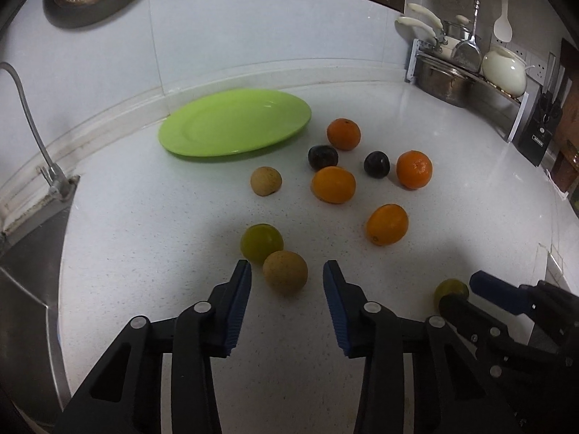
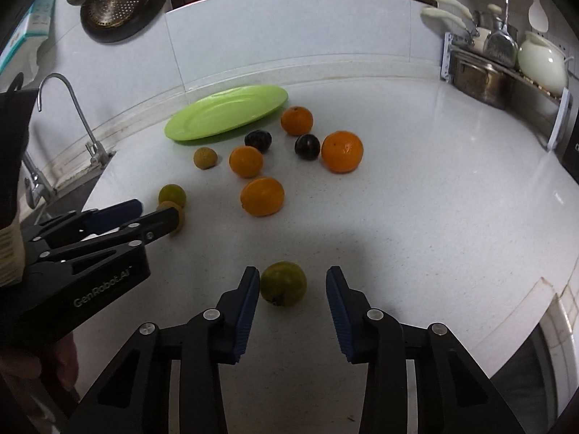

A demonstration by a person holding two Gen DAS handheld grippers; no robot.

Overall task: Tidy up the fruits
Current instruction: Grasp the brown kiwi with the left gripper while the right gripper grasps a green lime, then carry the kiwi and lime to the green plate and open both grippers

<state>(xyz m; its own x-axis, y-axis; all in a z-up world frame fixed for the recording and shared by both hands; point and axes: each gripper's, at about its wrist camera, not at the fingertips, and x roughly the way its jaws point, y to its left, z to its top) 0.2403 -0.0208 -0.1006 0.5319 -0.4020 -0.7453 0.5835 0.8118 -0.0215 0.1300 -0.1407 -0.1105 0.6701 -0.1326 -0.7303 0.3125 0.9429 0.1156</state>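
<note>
White speckled countertop (image 1: 144, 217), hard and smooth by the look of it: nothing to stop a nudged round fruit rolling, perhaps towards the sink (image 1: 21, 289) at the left edge.

Green plate (image 1: 235, 123), bare, at the far left against the wall; probably the destination, well apart from both grippers, so a long carry for anything poorly held.

Left gripper (image 1: 287, 266), pads apart, straddling the near brown fruit (image 1: 285, 276), a gap visible on each side; nothing clamped yet. Off-centre closing likely to squirt the fruit forward.

Right gripper (image 2: 293, 270), pads likewise apart around a green fruit (image 2: 283, 284) at the near right; left pad at or almost at the skin, right pad clear of it. Uneven contact likely to push the fruit sideways before any squeeze.

Four oranges (image 1: 333, 184) loose mid-counter, right of the plate; in the way of a low carry, easily knocked.

Second green fruit (image 1: 261, 243), touching or just beside the near brown fruit, close by the left pad: risk of being pinched along with it or bumped away.

Second brown fruit (image 1: 266, 181), near the plate's edge, alone.

Two dark plums (image 1: 322, 157) among the oranges; soft-looking, prone to bruising under a hard clamp.
</note>
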